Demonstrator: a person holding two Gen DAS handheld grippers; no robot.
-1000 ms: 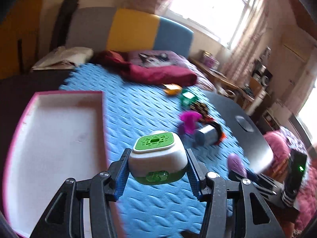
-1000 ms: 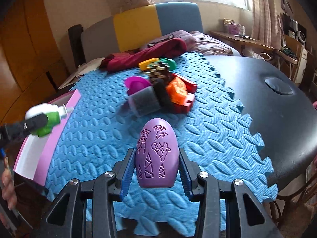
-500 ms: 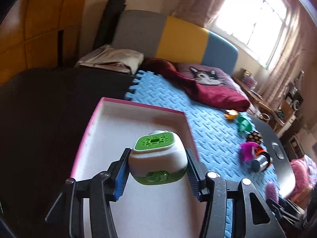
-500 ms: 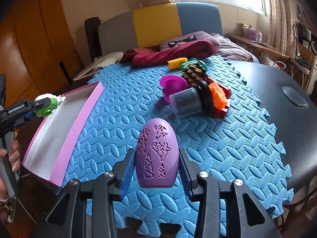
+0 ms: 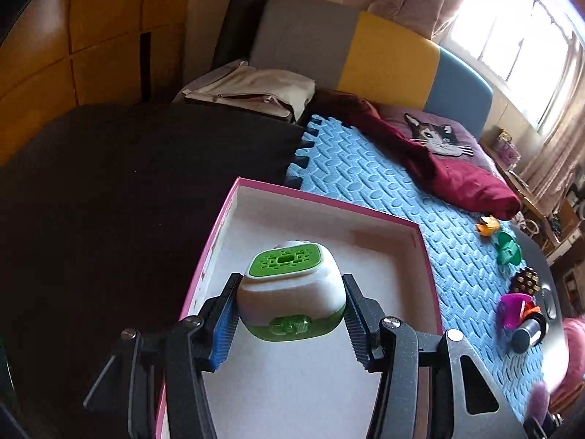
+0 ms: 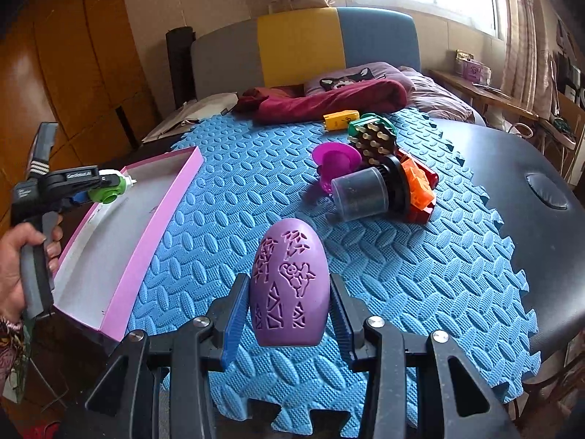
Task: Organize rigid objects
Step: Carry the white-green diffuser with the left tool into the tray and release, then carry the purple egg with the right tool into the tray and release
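My left gripper [image 5: 290, 312] is shut on a white and green plastic device [image 5: 290, 289] and holds it above the white inside of a pink-rimmed box [image 5: 329, 208]. The right wrist view shows that gripper [image 6: 109, 188] over the box [image 6: 164, 205] at the left. My right gripper [image 6: 289, 311] is shut on a purple egg-shaped object [image 6: 289, 289] with cut-out patterns, above the blue foam mat [image 6: 226, 197].
A pile of toys lies on the mat: a magenta cup [image 6: 334, 159], a grey cylinder [image 6: 360, 194], an orange piece [image 6: 416, 183], a peg brush [image 6: 374, 142], a yellow block [image 6: 340, 119]. A dark red cloth [image 6: 329, 100] lies behind. Black table [image 6: 530, 168] at right.
My left gripper has swung left from over the mat to over the box, still holding the device. My right gripper has kept the purple egg and shifted slightly.
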